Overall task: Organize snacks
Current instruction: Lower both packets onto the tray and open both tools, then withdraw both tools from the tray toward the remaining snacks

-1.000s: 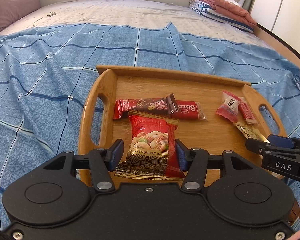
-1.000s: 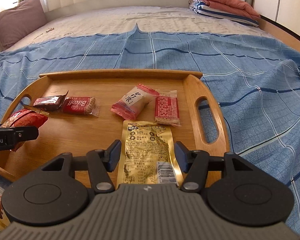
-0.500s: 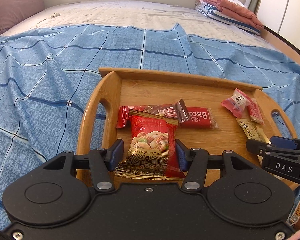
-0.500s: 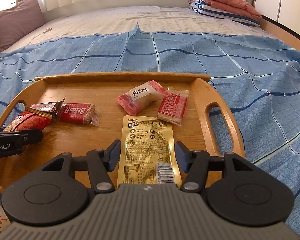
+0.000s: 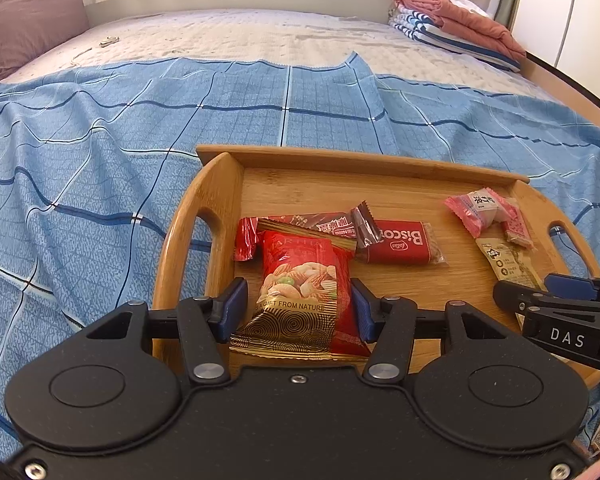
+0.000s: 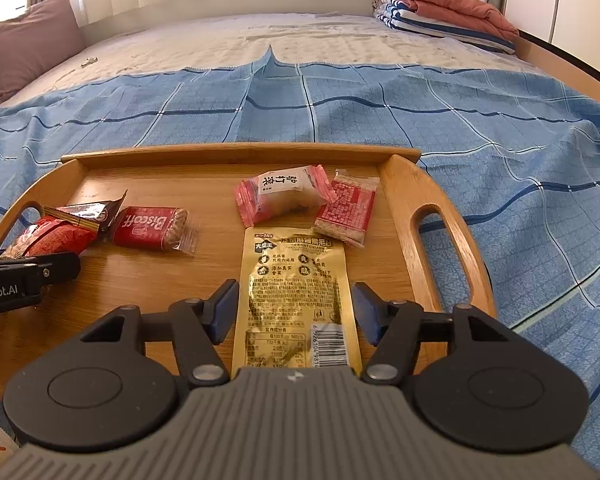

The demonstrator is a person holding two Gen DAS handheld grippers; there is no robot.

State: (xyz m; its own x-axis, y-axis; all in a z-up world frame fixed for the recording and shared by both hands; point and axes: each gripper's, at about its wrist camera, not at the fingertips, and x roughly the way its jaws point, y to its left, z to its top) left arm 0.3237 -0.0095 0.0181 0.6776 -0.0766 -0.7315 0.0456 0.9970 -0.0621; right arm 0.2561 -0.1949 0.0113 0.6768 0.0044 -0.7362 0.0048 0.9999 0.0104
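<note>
Left wrist: left gripper (image 5: 298, 304) jaws astride red nut packet (image 5: 300, 276) on wooden tray (image 5: 180, 240), unchanged, grip unclear – reads "A GIFT FROM NATURE"; Biscoff pack (image 5: 400, 246) behind

Right wrist: right gripper (image 6: 296, 312) jaws opening, now clear of gold pouch (image 6: 296, 292) – pouch released on tray; barcode legible

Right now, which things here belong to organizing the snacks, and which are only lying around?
Job:
wooden tray
nut packet
gold pouch
Biscoff biscuit
pink snack
red cracker pack

Lying about:
blue sheet
folded blankets
pillow
</note>
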